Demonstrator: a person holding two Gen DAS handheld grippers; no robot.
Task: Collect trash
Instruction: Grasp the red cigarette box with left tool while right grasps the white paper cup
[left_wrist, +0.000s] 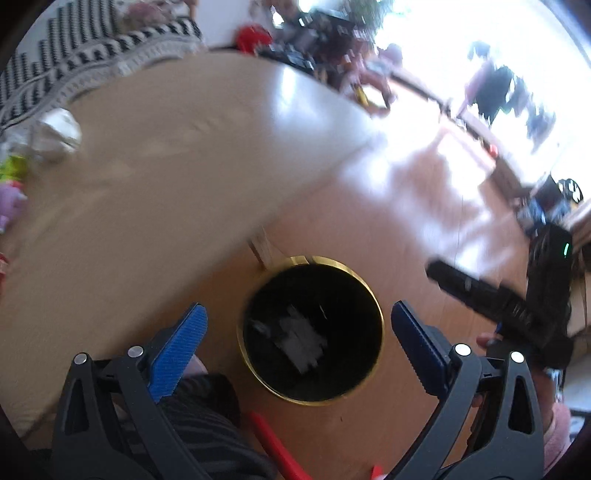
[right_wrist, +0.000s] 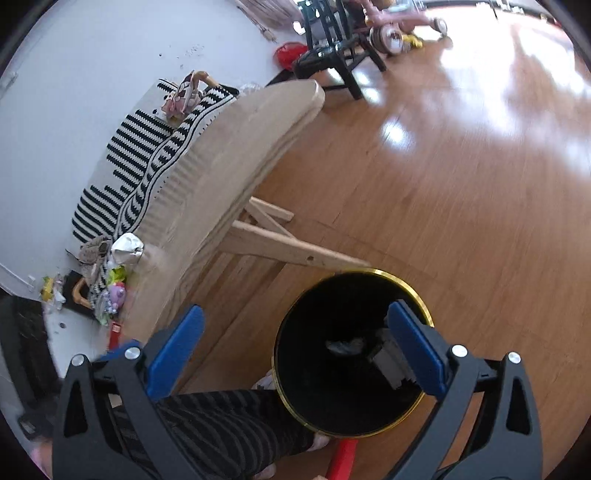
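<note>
A black waste bin with a gold rim (left_wrist: 347, 267) stands on the wooden floor beside the table. White crumpled paper (left_wrist: 301, 341) lies at its bottom. My left gripper (left_wrist: 297, 312) hangs open above the bin's mouth, nothing between its blue pads. In the right wrist view the same bin (right_wrist: 406, 279) holds grey scraps (right_wrist: 345, 345). My right gripper (right_wrist: 295, 314) is open and empty, its right finger over the bin's opening. More trash lies at the table's far end: a silver foil wrapper (right_wrist: 127, 247) and small coloured pieces (right_wrist: 116, 291).
The light wooden table (right_wrist: 229, 166) has slanted legs (right_wrist: 280, 251) close to the bin. A person's striped trouser leg (right_wrist: 229, 424) and a red object (right_wrist: 343, 458) are next to the bin. A black chair (right_wrist: 332, 55) and a pink ride-on toy (right_wrist: 391, 29) stand farther off.
</note>
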